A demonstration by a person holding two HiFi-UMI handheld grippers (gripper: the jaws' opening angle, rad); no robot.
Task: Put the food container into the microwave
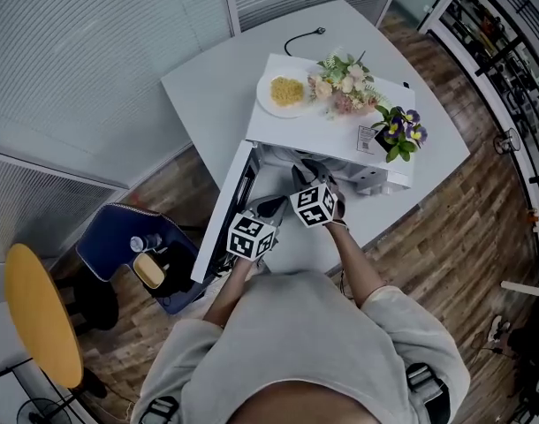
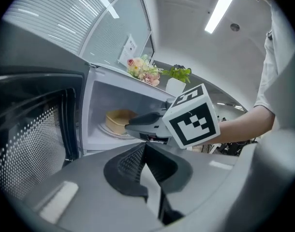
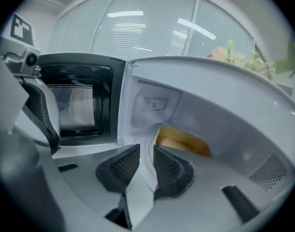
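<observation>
**Operator:** Where's the container [image 3: 184,141]?

**Spotter:** Inside the microwave [image 1: 340,140], on the turntable [image 2: 105,130]. It lies straight ahead of your right claw [image 3: 146,151], deeper in the cavity and apart from it. Its long side seems to run across the cavity.

**Operator:** And the claws?

**Spotter:** Your right claw is narrowly parted with nothing between the pads, and it sits at the mouth of the cavity. Your left claw [image 2: 145,146] has its tips together and is empty. It hangs outside the microwave, lower and nearer to you.

**Operator:** So what's left?

**Spotter:** As I judge it, the placing is done. What remains is getting clear and shutting the door [image 1: 223,219]. The door is swung out on your left, so your left claw is the nearer one to it. Your right claw is in the door's path while it sits at the opening. You need to bring it straight back toward you first, away from the container, not sideways.
</observation>
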